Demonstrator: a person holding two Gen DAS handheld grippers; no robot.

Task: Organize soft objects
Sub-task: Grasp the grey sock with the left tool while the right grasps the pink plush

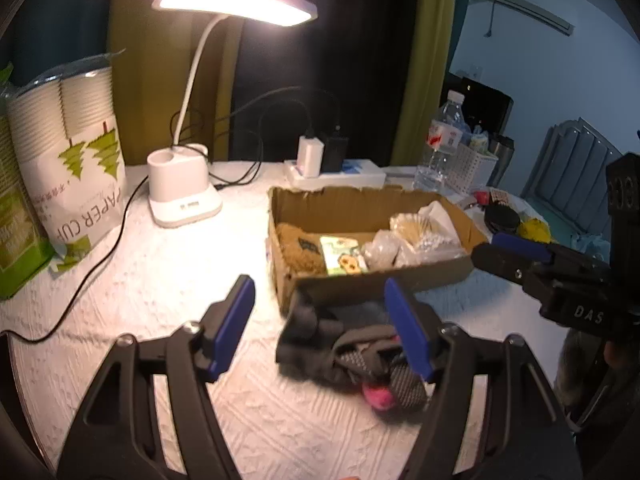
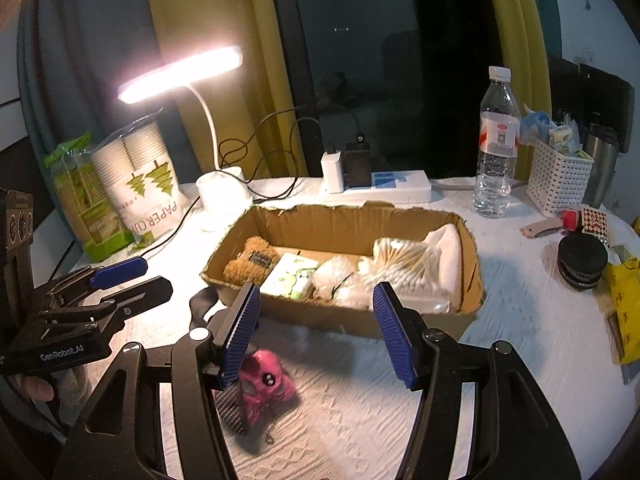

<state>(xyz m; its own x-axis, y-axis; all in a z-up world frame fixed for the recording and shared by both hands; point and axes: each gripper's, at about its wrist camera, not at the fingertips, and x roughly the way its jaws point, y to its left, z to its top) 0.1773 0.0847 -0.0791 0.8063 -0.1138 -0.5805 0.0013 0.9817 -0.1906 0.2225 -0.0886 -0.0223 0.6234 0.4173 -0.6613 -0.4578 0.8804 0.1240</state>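
White textured tablecloth (image 2: 520, 320) lying under lit desk lamp (image 1: 236, 0). Cardboard box (image 2: 360, 220) sitting mid-table, holding brown plush (image 2: 252, 260), green packet (image 2: 290, 276), bagged cotton swabs (image 2: 404, 260). Dark grey sock bundle (image 1: 320, 328) and pink plush toy (image 2: 266, 380) lying on cloth just in front of box. Left gripper (image 1: 320, 324) hovering over bundle, jaws spread, gripping nothing. Right gripper (image 2: 316, 328) hovering beside pink toy, jaws likewise spread and empty.

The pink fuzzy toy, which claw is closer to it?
Hard to call, maybe the right. The right claw hangs open just above the pink toy. The left claw hangs open over the dark cloth beside it.
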